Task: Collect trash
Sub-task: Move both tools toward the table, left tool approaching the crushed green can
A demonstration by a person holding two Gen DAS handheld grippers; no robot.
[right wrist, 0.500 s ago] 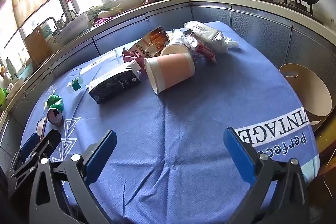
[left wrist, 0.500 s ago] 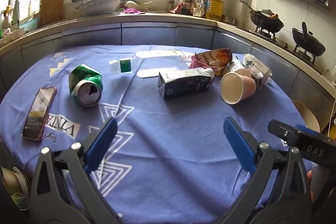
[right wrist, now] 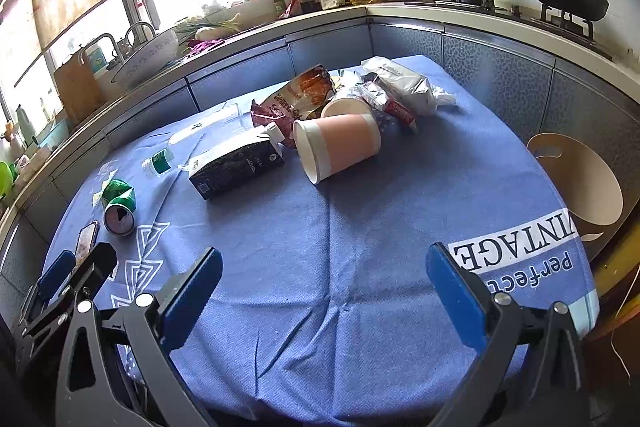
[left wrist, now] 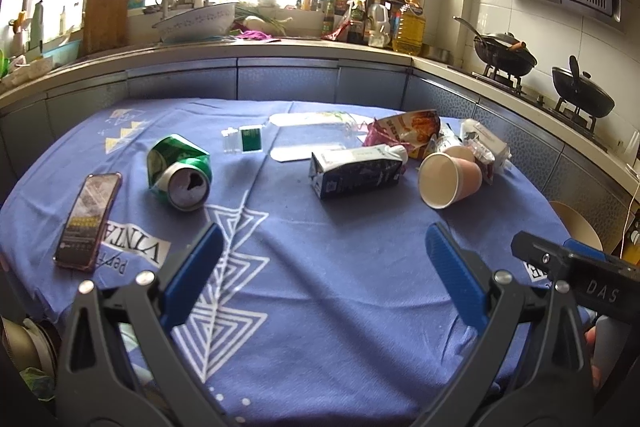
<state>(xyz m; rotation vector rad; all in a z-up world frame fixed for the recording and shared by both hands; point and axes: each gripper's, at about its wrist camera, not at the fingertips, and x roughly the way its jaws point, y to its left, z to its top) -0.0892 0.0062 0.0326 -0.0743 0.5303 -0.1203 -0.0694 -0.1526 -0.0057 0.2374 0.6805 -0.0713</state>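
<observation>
Trash lies on a round table with a blue cloth [left wrist: 320, 287]. A crushed green can [left wrist: 178, 167] lies at the left, also in the right wrist view [right wrist: 118, 205]. A dark carton [left wrist: 356, 171] [right wrist: 236, 165] lies in the middle. A pink paper cup [left wrist: 448, 179] [right wrist: 338, 147] lies on its side to the right. Snack wrappers [left wrist: 408, 127] [right wrist: 304, 95] and a clear bottle [left wrist: 288, 137] lie behind. My left gripper [left wrist: 324, 279] is open and empty near the front edge. My right gripper [right wrist: 324, 291] is open and empty, to the right of the left one.
A phone [left wrist: 88, 221] lies at the table's left front. A wooden chair back [right wrist: 576, 179] stands at the table's right side. A kitchen counter [left wrist: 280, 47] with a sink, bottles and two woks [left wrist: 504, 57] runs behind the table.
</observation>
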